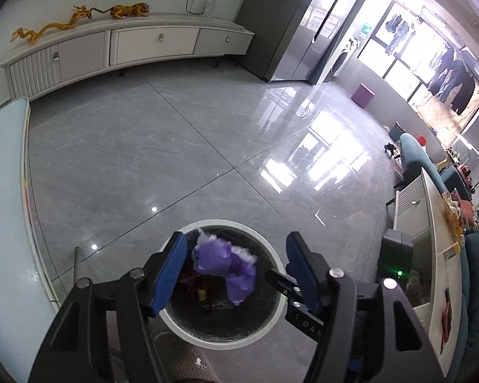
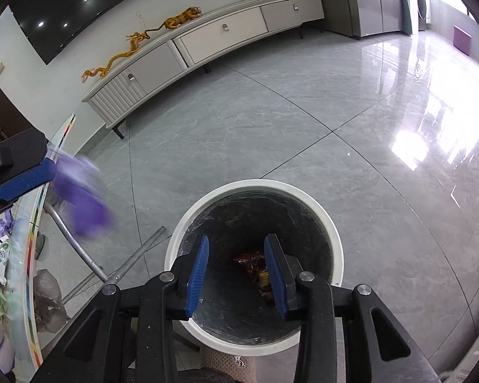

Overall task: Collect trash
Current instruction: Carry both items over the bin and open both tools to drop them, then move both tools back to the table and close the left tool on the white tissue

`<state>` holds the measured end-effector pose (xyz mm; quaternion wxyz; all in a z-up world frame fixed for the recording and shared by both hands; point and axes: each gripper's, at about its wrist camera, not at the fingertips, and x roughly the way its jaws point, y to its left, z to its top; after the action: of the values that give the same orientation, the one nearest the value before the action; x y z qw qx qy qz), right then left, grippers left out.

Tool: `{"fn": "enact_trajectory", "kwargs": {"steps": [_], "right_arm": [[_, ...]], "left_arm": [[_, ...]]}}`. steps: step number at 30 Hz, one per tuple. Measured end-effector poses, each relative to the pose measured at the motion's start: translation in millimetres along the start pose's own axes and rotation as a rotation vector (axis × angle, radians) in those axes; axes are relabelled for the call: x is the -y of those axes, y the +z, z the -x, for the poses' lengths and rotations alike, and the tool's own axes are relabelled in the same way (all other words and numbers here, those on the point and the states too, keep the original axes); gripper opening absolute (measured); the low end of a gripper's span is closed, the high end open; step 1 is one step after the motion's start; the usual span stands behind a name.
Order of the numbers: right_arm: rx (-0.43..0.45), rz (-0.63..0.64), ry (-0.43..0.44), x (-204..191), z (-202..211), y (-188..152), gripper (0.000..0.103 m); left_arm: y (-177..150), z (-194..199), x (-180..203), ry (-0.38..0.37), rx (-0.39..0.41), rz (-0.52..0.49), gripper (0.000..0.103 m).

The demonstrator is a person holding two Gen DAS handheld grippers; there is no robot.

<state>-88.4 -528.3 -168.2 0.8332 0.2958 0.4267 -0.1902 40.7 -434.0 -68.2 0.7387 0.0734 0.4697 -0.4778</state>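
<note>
A round white trash bin (image 1: 172, 320) with a dark liner stands on the grey tiled floor, also in the right wrist view (image 2: 332, 239). Red and yellow wrappers (image 2: 255, 268) lie at its bottom. My left gripper (image 1: 236, 242) is open above the bin. A crumpled purple wrapper (image 1: 226, 263) is loose between its fingers, over the bin's mouth. In the right wrist view the same wrapper (image 2: 83, 198) is blurred beside the left gripper's blue finger (image 2: 25, 182). My right gripper (image 2: 236, 242) is open and empty over the bin's near rim.
A glass table edge (image 2: 32, 223) with more litter (image 2: 0, 255) is at the left. Metal table legs (image 2: 137, 255) stand beside the bin. A white TV cabinet (image 1: 150, 44) lines the far wall. A cabinet and sofa (image 1: 431, 223) are at the right.
</note>
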Motion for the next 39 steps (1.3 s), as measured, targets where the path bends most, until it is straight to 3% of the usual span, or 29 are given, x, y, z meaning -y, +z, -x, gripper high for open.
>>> {"fn": "enact_trajectory", "kwargs": {"steps": [6, 17, 25, 32, 39], "right_arm": [[0.018, -0.03, -0.015, 12, 11, 0, 0.035], [0.092, -0.003, -0.004, -11, 50, 0, 0.038], [0.165, 0.071, 0.025, -55, 87, -1, 0.039], [0.251, 0.144, 0.064, -99, 131, -2, 0.042], [0.326, 0.243, 0.123, -157, 171, -8, 0.046]], "left_arm": [[4, -6, 8, -0.017, -0.007, 0.013, 0.069], [-10, 49, 5, 0.073, 0.113, 0.004, 0.069], [-32, 114, -9, 0.139, 0.225, 0.039, 0.069], [-58, 186, -26, 0.189, 0.349, 0.073, 0.077], [-91, 267, -54, 0.286, 0.463, 0.082, 0.082]]}}
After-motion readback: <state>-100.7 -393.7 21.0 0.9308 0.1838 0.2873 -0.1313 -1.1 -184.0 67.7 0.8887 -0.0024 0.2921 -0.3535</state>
